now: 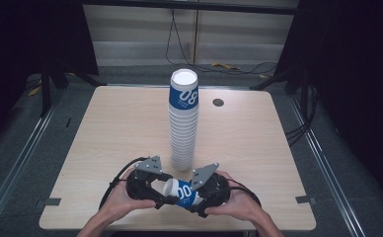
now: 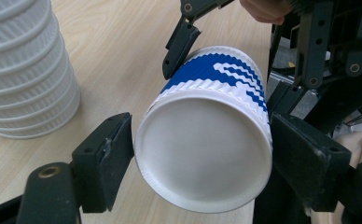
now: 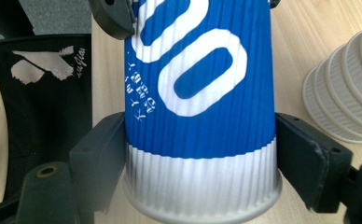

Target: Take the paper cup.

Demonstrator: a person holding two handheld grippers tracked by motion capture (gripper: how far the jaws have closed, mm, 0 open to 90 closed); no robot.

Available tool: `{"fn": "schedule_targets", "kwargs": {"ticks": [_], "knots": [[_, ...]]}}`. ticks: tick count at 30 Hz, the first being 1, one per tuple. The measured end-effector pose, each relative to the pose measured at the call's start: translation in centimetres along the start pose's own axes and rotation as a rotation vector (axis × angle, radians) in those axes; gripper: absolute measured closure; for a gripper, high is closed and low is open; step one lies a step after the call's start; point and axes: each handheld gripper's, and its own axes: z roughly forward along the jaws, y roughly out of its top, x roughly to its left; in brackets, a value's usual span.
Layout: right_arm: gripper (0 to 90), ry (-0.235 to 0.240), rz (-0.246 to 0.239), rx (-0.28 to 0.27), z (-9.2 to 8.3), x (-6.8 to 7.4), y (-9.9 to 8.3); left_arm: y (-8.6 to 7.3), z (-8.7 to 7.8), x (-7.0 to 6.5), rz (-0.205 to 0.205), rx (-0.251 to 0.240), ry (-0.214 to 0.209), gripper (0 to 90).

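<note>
Both hands sit at the table's near edge, 1 gripper each. Left gripper (image 1: 156,196) and right gripper (image 1: 197,203) both clamp the same blue-and-white paper cup (image 1: 181,192), lying on its side between them just above the table (image 1: 105,128). Left jaws pinch the base end, right jaws squeeze the ribbed wall. Tall stack of cups (image 1: 183,118) stands just behind, mid-table.

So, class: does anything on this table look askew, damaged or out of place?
Nothing looks damaged or spilled. The tall cup stack stands upright, leaning slightly. One blue-and-white cup lies sideways rather than upright, held between the left gripper and right gripper.
</note>
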Motion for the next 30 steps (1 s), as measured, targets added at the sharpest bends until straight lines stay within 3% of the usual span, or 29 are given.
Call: {"fn": "schedule_targets", "kwargs": {"ticks": [20,30], "knots": [[21.2,-0.021,-0.053,0.083,0.2,0.4,0.7,-0.1,0.6,-0.2,0.015,0.075,0.013,23.3],[21.2,-0.02,-0.077,0.121,0.6,0.6,0.8,-0.2,1.1,-0.2,0.036,0.137,0.004,25.9]]}}
